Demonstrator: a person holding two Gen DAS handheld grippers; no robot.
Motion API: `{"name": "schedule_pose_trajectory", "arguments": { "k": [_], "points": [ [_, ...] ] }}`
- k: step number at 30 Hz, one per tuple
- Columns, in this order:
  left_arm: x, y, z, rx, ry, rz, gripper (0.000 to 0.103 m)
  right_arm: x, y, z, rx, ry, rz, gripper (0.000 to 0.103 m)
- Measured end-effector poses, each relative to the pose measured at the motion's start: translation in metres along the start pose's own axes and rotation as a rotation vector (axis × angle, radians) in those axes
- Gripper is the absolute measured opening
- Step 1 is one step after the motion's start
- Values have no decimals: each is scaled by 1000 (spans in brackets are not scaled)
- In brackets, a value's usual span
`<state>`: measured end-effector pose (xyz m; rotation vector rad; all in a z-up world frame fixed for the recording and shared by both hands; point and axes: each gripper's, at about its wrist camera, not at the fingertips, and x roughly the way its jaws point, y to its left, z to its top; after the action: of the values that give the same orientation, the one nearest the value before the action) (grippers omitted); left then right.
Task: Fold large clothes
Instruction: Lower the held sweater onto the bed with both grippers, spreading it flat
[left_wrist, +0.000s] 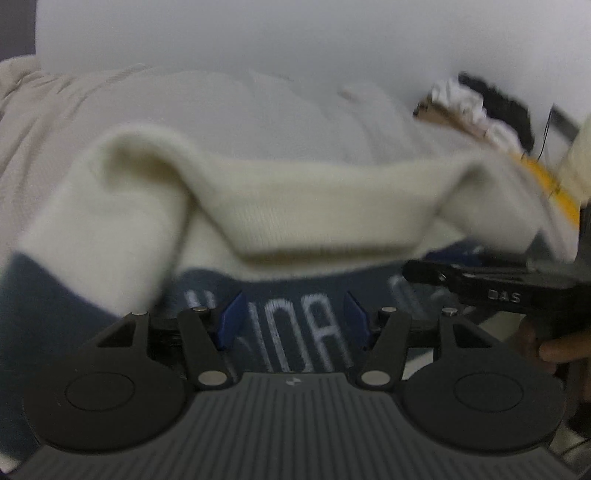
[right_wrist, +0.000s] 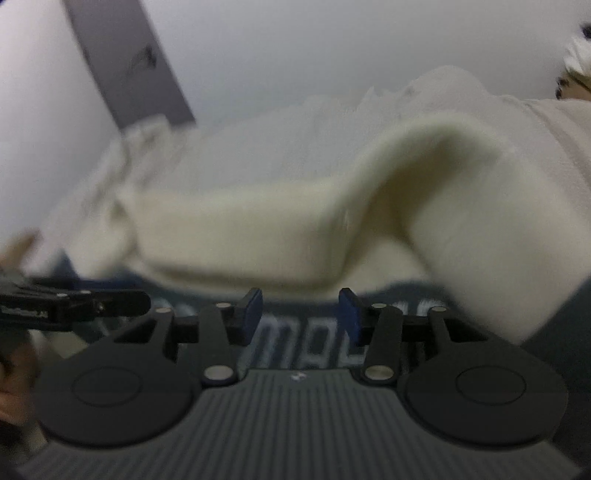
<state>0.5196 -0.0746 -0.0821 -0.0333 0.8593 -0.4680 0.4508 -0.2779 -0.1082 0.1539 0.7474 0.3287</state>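
A large sweater lies in front of both grippers: a cream knit part (left_wrist: 295, 206) folded over a dark blue part (left_wrist: 295, 332) with white letters. It also shows in the right wrist view, cream (right_wrist: 258, 236) over blue (right_wrist: 299, 350). My left gripper (left_wrist: 294, 317) is open, its blue pads apart just above the lettering, holding nothing. My right gripper (right_wrist: 300, 314) is open over the letters too. Each gripper shows at the edge of the other's view: the right one (left_wrist: 480, 284), the left one (right_wrist: 74, 302).
A pale cloth-covered surface (left_wrist: 221, 103) stretches behind the sweater. A heap of dark and white items with a yellow piece (left_wrist: 487, 114) sits at the back right. A white wall (right_wrist: 332, 48) and a grey panel (right_wrist: 129, 59) stand behind.
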Motion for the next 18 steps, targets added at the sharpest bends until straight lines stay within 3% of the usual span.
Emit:
{"name": "schedule_pose_trajectory", "arguments": {
  "k": [3,7,12,15,18],
  "points": [
    [25,-6,-2,23,-24,68,64,21,4,-7,-56,-34,-31,38],
    [41,-2,12,-20,-97,134,64,42,5,5,-56,-112,-63,31],
    [49,14,53,-130,-155,234,64,53,6,36,-65,-187,-110,30],
    [60,31,78,-183,-179,224,65,60,6,60,-90,-238,-121,30],
    [73,34,103,-189,-164,263,64,79,-3,81,-46,-218,-95,31]
  ]
}}
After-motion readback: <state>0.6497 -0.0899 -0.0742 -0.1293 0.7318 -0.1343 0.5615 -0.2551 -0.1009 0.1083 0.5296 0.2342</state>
